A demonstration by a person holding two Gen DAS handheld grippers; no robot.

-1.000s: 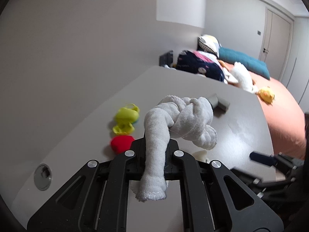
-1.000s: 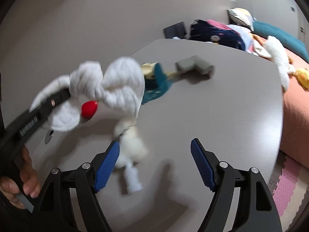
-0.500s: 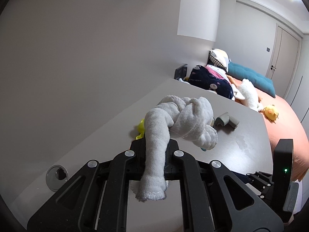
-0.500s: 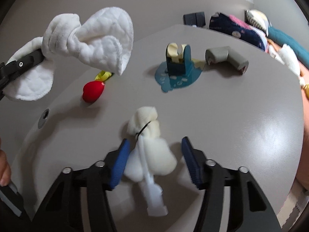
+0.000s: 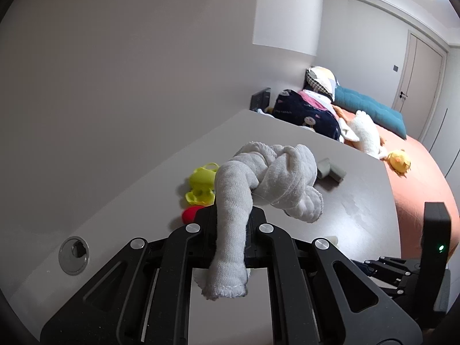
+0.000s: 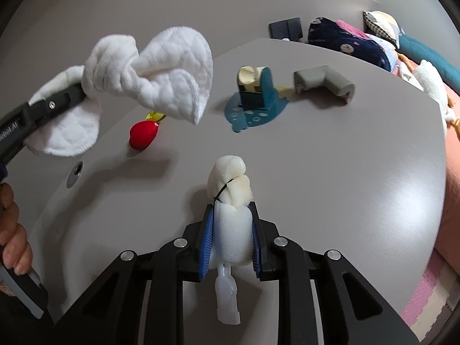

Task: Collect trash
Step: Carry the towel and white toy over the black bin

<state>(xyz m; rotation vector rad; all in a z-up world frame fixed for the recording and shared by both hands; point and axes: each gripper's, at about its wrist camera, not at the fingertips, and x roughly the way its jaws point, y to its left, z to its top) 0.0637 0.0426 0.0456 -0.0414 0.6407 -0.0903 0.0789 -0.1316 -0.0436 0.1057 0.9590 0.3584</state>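
Currently the left gripper [image 5: 230, 224] is clamped on a knotted white cloth [image 5: 270, 178], held up off the grey table [image 5: 359, 201]; one end of the cloth drapes back between the jaws, the knotted bulk sticks out ahead. Right gripper [image 6: 231, 230] has its blue pads [image 6: 207, 241] pressed on either side of a white foam sponge brush [image 6: 231, 201], plastic handle pointing back toward the camera; looks like the brush rests on the table, contact not clear. Elsewhere on the table: red toy [image 6: 143, 134], yellow-green toy [image 5: 201, 182] just behind it, teal holder [image 6: 254, 100], grey corner guard [image 6: 323, 82]. Both sit well beyond the brush. Bed with orange cover [image 5: 417, 178] past the far table edge.
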